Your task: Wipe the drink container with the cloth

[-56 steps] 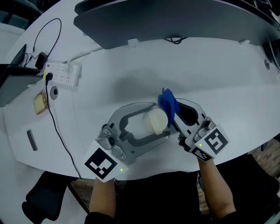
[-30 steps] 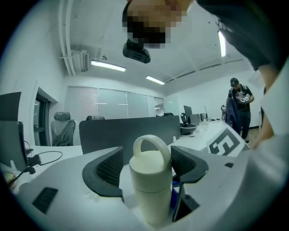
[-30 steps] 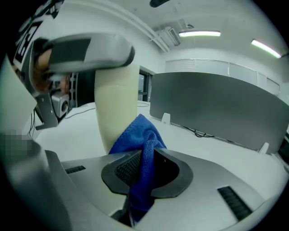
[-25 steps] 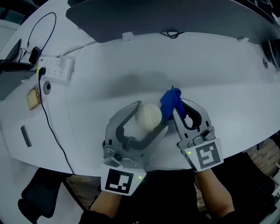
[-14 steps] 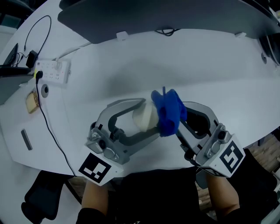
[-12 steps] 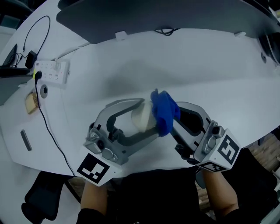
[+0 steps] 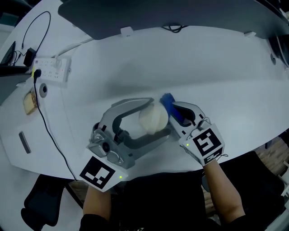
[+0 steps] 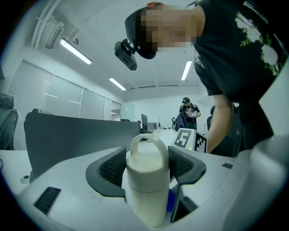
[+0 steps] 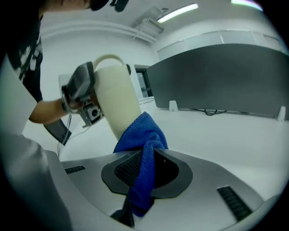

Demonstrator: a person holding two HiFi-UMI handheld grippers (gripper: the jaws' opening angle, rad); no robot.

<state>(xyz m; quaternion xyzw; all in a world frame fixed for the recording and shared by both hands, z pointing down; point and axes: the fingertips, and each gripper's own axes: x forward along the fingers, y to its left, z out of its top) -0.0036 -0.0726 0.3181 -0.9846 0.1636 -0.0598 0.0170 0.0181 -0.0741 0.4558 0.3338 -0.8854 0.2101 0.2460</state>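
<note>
A cream drink container (image 7: 154, 119) with a loop handle (image 8: 147, 140) on its lid stands between the jaws of my left gripper (image 7: 150, 118), which is shut on its body (image 8: 146, 180). My right gripper (image 7: 173, 111) is shut on a bunched blue cloth (image 7: 169, 102). In the right gripper view the blue cloth (image 9: 143, 149) hangs from between the jaws and its top presses against the lower side of the container (image 9: 117, 101). In the left gripper view only a sliver of the cloth (image 8: 170, 201) shows, low on the container's right.
The white table (image 7: 216, 85) carries a power strip (image 7: 52, 68) with a black cable (image 7: 47, 128) at the far left. A dark partition (image 7: 171, 13) runs along the table's back edge. The front edge lies just under both grippers.
The right gripper has dropped and drawn in, carrying the cloth from the container's top down to its lower right side. The left gripper has kept hold of the container and turned slightly.
</note>
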